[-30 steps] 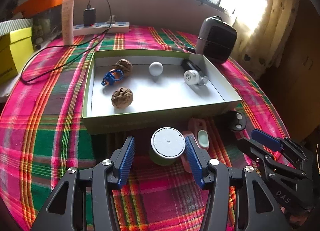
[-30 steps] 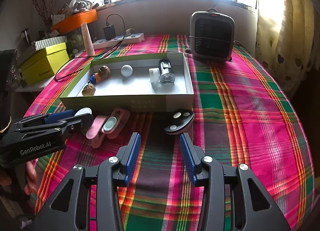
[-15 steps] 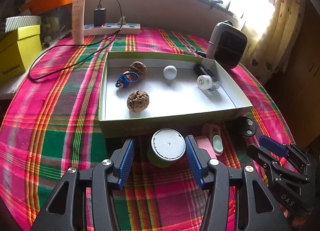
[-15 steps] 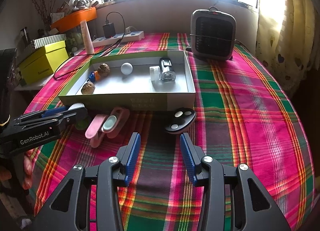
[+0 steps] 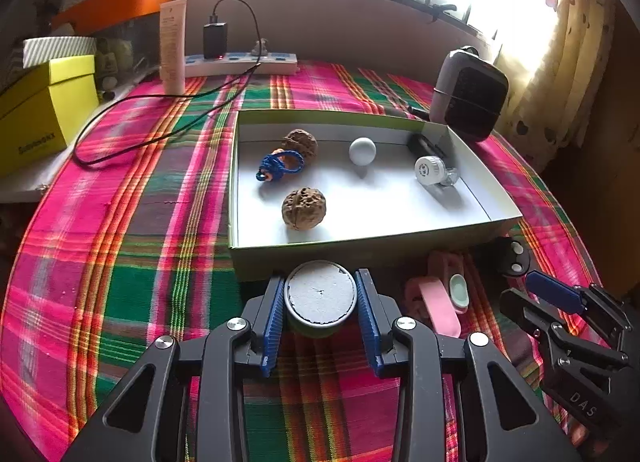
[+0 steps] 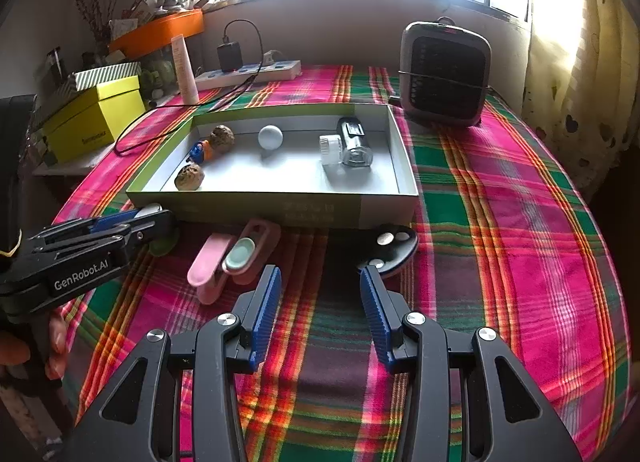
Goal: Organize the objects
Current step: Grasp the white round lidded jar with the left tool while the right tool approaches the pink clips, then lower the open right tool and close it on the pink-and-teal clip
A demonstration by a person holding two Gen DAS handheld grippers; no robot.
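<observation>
My left gripper (image 5: 321,302) is shut on a small green jar with a grey lid (image 5: 321,297), just in front of the shallow green box (image 5: 360,246). The box holds two walnuts (image 5: 304,207), a blue ring toy (image 5: 280,165), a white ball (image 5: 362,150), a white cap (image 5: 427,170) and a black device (image 6: 354,141). A pink clip (image 6: 232,258) and a black key fob (image 6: 386,248) lie on the cloth in front of the box. My right gripper (image 6: 320,294) is open and empty, just short of the fob. In the right wrist view the left gripper (image 6: 156,221) shows at left.
A grey heater (image 6: 444,69) stands behind the box at right. A power strip with charger (image 5: 240,57), a cream tube (image 5: 173,47) and a yellow box (image 5: 40,109) are at the back left. A black cable (image 5: 160,113) loops over the plaid cloth.
My left gripper's fingers have closed in on the jar, from open around it to touching its sides. The right gripper has stayed open and has barely moved.
</observation>
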